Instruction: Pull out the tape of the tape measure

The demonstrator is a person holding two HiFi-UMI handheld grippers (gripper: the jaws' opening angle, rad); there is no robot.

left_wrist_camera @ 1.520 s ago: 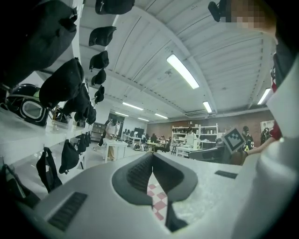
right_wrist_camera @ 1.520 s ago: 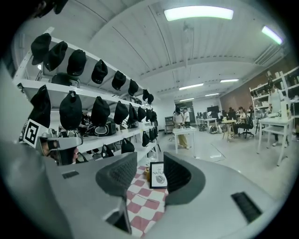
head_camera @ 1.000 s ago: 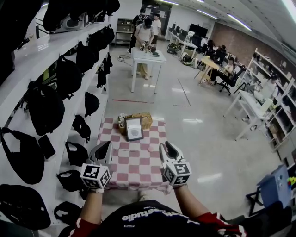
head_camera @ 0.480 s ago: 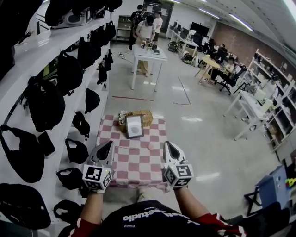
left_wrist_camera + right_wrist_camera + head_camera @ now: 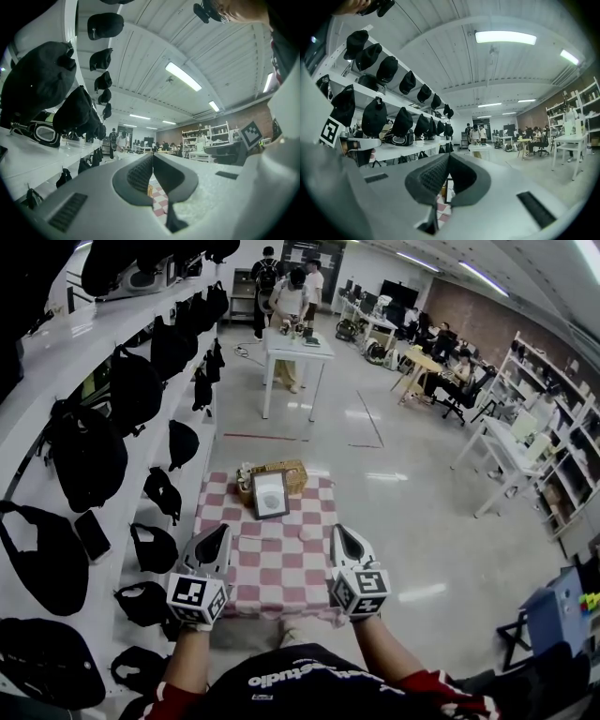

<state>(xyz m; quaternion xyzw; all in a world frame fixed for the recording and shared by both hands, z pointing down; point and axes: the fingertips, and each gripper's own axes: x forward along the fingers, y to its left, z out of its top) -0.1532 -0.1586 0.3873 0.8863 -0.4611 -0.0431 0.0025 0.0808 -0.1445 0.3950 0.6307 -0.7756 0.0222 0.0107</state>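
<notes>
Jaws together, empty: left gripper [image 5: 216, 538], right gripper [image 5: 343, 538], over near edge of table [image 5: 281, 568]; spread jaws before reaching; tape measure not spotted

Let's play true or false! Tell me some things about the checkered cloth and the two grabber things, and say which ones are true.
1. The cloth has pink and white squares. True.
2. The left gripper has its jaws wide open. False: they are shut together, with nothing between them.
3. A woven basket sits at the far end of the cloth. True.
4. The right gripper is gripping the picture frame. False: it is shut on nothing, and the frame stands apart from it at the far end, right in front of the basket.
</notes>
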